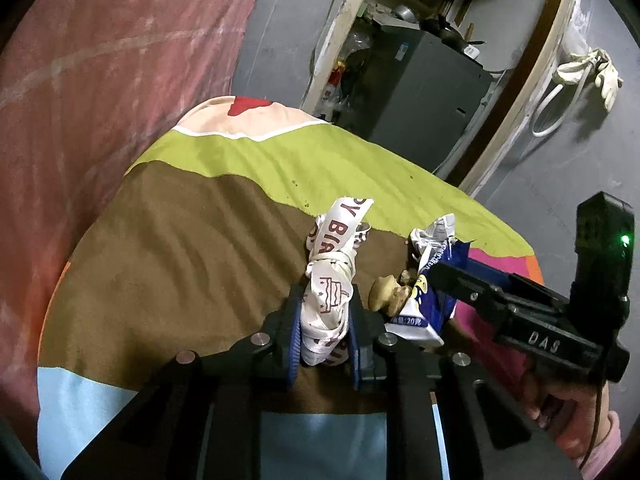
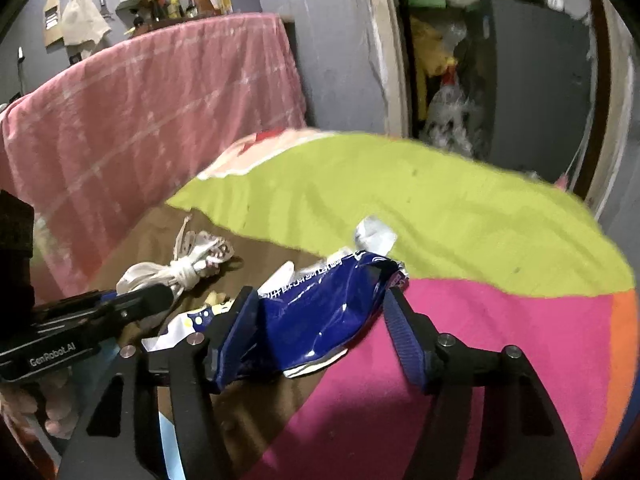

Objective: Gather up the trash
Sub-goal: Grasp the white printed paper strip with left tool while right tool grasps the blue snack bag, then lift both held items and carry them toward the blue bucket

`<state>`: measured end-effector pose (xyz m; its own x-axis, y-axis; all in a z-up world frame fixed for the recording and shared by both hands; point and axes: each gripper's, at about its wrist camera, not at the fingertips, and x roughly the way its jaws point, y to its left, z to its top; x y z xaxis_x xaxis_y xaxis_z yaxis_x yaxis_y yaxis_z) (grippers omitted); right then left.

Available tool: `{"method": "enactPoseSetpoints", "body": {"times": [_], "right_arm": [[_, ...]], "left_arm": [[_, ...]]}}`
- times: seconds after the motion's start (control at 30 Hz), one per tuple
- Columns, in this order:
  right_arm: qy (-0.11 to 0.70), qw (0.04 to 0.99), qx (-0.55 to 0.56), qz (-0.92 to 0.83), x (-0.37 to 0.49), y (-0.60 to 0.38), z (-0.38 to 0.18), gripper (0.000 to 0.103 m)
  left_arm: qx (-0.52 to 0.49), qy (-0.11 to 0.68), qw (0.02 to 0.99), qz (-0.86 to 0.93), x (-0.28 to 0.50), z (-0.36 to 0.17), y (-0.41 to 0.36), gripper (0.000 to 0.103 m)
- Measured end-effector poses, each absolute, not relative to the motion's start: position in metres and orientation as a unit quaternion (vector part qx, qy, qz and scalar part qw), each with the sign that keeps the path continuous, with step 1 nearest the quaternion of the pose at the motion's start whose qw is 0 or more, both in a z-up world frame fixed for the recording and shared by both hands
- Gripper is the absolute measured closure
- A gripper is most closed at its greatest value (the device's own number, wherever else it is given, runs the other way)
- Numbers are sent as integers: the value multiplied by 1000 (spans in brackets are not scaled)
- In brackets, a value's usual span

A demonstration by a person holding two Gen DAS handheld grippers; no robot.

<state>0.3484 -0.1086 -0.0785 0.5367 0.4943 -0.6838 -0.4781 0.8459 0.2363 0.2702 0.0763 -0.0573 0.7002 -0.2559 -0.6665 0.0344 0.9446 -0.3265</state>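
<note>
My left gripper [image 1: 325, 312] is shut on a knotted white paper wrapper with red print [image 1: 332, 280], which also shows in the right wrist view [image 2: 180, 268]. A crumpled blue snack bag [image 2: 316, 316] lies on the colourful bedspread [image 2: 400, 208], with a beige food scrap [image 1: 384, 290] beside it. My right gripper [image 2: 320, 312] is open, its fingers on either side of the blue bag [image 1: 432, 280]. It also shows in the left wrist view [image 1: 444, 270], reaching in from the right.
A pink plaid cloth [image 1: 100, 80] covers furniture on the left. A doorway with a grey cabinet [image 1: 420, 88] and clutter is behind the bed. Gloves [image 1: 592, 72] hang on the grey wall.
</note>
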Motion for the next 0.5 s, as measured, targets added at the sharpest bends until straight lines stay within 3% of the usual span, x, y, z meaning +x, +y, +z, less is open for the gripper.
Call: {"method": "enactPoseSetpoints", "body": {"times": [0.5], "right_arm": [[421, 856, 55, 295, 343, -116, -82, 39]], "left_arm": [[-152, 382, 908, -77, 264, -56, 76, 90]]}}
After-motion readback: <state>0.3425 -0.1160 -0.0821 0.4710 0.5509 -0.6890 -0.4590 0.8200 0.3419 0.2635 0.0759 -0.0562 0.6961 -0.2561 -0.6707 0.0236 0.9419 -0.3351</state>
